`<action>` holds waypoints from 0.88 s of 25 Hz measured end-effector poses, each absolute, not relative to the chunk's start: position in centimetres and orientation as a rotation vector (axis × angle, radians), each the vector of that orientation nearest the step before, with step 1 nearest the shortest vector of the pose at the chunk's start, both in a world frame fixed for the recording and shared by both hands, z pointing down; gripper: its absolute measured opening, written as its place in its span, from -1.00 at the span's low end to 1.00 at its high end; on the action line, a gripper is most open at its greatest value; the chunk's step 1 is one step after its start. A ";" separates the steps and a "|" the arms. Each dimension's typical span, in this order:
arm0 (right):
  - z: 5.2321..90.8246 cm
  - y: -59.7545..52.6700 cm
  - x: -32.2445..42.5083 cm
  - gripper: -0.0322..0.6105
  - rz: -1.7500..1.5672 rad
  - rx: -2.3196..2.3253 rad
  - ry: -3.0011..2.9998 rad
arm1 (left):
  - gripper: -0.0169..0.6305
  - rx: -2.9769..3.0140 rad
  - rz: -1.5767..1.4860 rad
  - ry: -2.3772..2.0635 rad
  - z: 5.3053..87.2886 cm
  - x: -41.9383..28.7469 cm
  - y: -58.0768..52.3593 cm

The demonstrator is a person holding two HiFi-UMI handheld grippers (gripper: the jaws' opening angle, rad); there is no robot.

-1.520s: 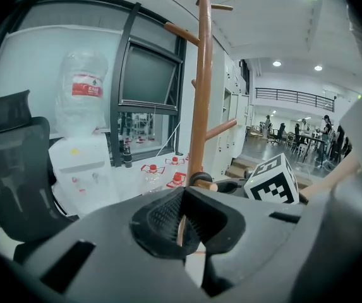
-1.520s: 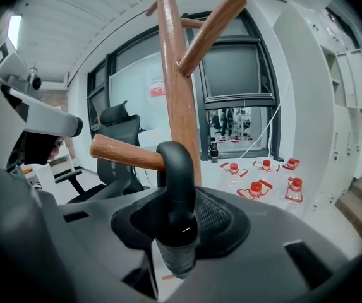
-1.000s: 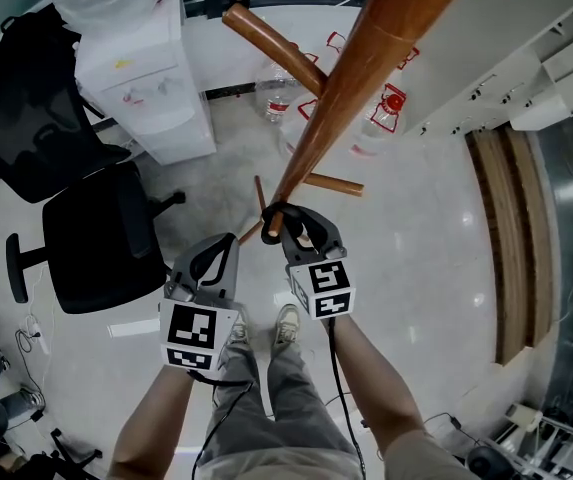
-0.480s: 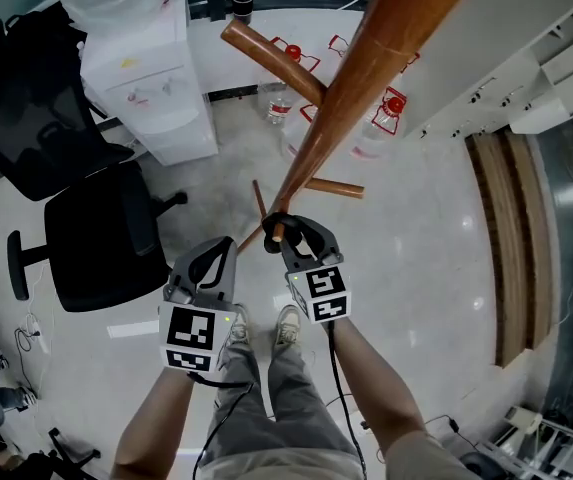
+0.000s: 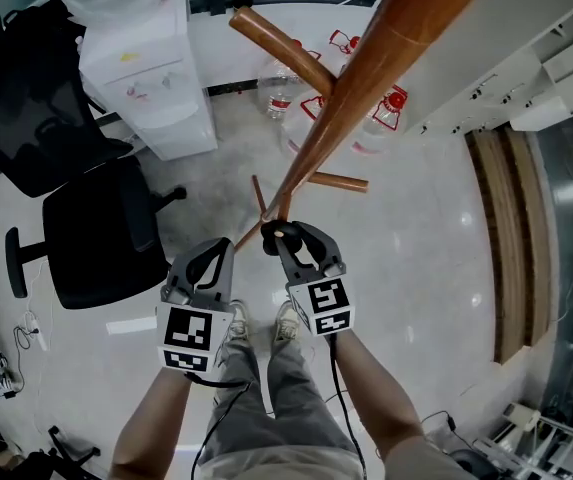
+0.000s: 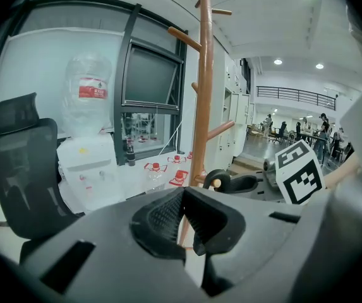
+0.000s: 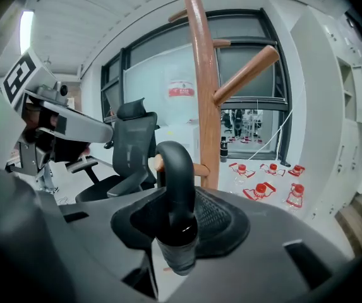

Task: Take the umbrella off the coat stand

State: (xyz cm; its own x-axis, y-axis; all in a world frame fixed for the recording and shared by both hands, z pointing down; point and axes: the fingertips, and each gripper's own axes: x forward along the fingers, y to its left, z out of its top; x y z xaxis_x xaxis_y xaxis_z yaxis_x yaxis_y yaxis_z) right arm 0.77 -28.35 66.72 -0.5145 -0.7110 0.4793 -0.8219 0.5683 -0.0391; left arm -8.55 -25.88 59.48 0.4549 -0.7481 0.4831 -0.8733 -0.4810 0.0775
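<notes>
The wooden coat stand (image 5: 366,78) rises right in front of me. A black curved umbrella handle (image 7: 177,182) is hooked over the tip of a short low peg (image 7: 201,168) on the stand (image 7: 207,106). My right gripper (image 5: 284,240) is shut on that handle (image 5: 272,232), just in front of the pole's lower part. The rest of the umbrella is hidden below the jaws. My left gripper (image 5: 218,258) hangs to the left of the right one, shut and holding nothing. In the left gripper view the hook (image 6: 213,179) circles the peg's end.
A black office chair (image 5: 96,238) stands at the left, and a white water dispenser (image 5: 141,78) behind it. Several water bottles (image 5: 376,118) lie on the floor past the stand. White cabinets (image 5: 506,58) run along the right. A long upper peg (image 5: 276,43) juts left.
My right gripper has drawn back from the pole toward me with the handle, so the hook now sits nearer the peg's tip. The left gripper has stayed put.
</notes>
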 end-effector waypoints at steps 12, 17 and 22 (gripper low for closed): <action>64.2 -25.4 0.7 -0.51 0.449 1.229 -2.413 | -0.92 2.394 0.585 -1.364 59.0 -8.9 -24.6; 60.3 -24.7 1.6 -0.51 0.425 1.214 -2.435 | -0.92 2.414 0.583 -1.377 56.4 -9.1 -24.0; 53.9 -23.8 2.8 -0.51 0.438 1.206 -2.487 | -0.92 2.398 0.536 -1.403 52.4 -9.8 -23.7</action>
